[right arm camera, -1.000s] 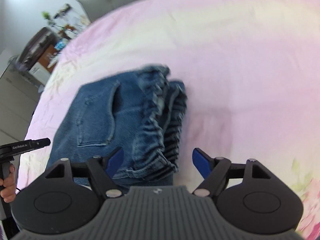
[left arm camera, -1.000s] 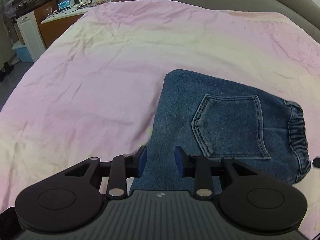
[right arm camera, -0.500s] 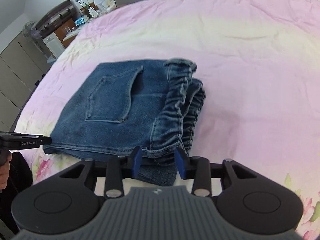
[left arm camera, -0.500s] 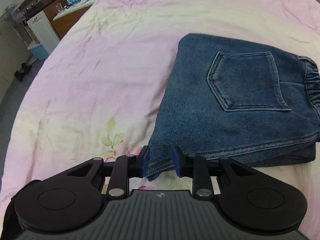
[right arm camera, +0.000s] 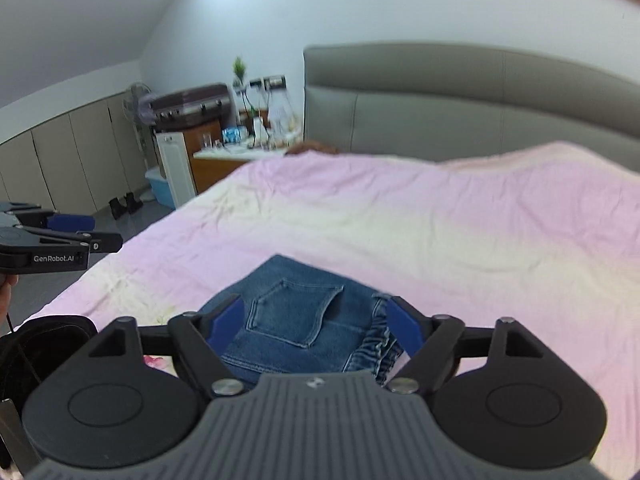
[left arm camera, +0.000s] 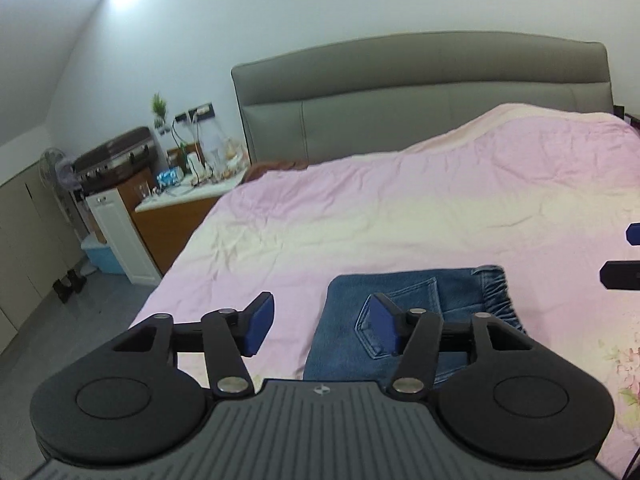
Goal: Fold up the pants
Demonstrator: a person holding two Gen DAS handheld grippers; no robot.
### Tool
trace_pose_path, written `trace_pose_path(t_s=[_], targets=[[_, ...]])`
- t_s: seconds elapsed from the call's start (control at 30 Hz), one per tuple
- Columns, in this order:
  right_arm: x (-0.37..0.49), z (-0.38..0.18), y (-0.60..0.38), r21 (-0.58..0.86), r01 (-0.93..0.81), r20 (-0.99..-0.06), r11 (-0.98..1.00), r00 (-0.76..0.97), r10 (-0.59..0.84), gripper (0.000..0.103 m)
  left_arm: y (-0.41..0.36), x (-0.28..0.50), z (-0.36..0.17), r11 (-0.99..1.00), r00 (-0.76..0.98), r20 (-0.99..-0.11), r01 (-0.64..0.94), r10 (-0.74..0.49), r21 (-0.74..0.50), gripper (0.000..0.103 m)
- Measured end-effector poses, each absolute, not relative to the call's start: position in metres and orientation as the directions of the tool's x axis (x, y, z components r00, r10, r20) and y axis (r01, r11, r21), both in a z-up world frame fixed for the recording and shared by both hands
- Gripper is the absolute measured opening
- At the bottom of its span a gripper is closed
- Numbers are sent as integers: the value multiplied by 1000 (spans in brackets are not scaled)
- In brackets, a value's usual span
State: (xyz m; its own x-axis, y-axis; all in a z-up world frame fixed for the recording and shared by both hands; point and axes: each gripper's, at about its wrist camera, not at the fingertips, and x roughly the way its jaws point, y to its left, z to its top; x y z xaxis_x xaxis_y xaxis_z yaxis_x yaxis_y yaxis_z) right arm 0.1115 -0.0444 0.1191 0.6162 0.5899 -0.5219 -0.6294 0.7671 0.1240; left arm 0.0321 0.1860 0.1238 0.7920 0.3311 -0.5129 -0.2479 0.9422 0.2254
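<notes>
Nearest us, the left claw [left arm camera: 320, 326] and right claw [right arm camera: 316, 326] are both opening, nothing between their blue pads; both hang above the cloth, apparently because the fold is finished. Below them the folded blue denim pants [right arm camera: 296, 320] lie flat near the bed's near edge, back pocket up, elastic waistband toward the right. Beyond: pink crumpled bedsheet [left arm camera: 400, 216], then grey padded headboard [left arm camera: 420, 92].

Both wrist views look slantwise down across the bed [left arm camera: 360, 220] toward the headboard [right arm camera: 460, 108], from above its near edge. They share the folded pants [left arm camera: 348, 320] close below and the bedside clutter.
</notes>
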Motion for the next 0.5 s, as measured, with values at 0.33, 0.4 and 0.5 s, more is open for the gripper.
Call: trace_pose_path(t_s=[0.33,0.4,0.5], targets=[[26,109,-98,52,-606,-423,794,707,567,85,120,-23,114,944,857,-399,-266,325,198,90],[15,101,-106,45,-591,-415,805,722,554,87,114,-26,103,939,845,-412,-286,342,192,90],[0,88,-115,47,-577,-408,815,734,543,88,107,-32,85,941,827,-450,-296,337,162,90]])
